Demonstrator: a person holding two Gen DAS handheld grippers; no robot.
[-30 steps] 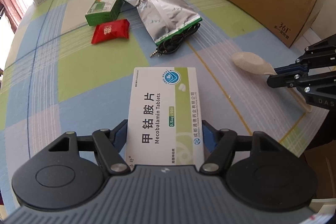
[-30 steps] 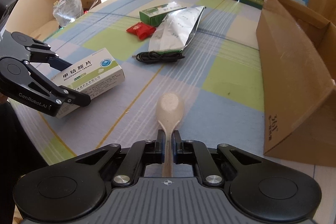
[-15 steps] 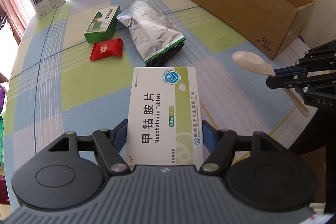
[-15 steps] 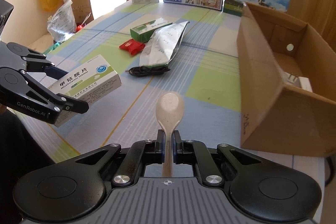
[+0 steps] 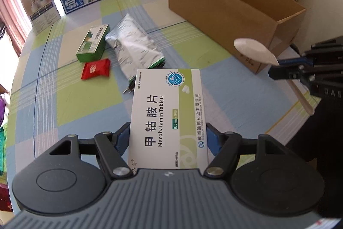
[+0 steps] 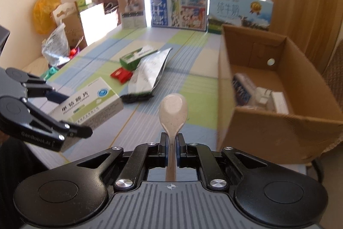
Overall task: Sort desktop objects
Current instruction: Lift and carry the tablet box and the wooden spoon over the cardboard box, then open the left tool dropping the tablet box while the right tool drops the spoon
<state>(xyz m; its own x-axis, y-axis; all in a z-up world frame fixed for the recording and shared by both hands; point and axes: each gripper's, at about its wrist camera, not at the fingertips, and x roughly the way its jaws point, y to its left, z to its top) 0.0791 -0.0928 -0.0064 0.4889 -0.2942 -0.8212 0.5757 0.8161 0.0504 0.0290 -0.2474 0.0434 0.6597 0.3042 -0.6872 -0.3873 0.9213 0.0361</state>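
Both hands are carrying loads above the table toward the carton (image 6: 257,134): left gripper (image 5: 168,132) clamping the pill box (image 5: 169,113), right gripper (image 6: 171,143) pinching the spoon (image 6: 173,109); next, probably releasing over the carton's opening.

Tablet box and spoon held off the desk

The white-and-green tablet box (image 5: 168,115) sat clamped in the left tool (image 5: 168,138); the beige spoon (image 6: 173,113) stood pinched by its handle in the right tool (image 6: 171,149), near the cardboard box (image 6: 278,121).
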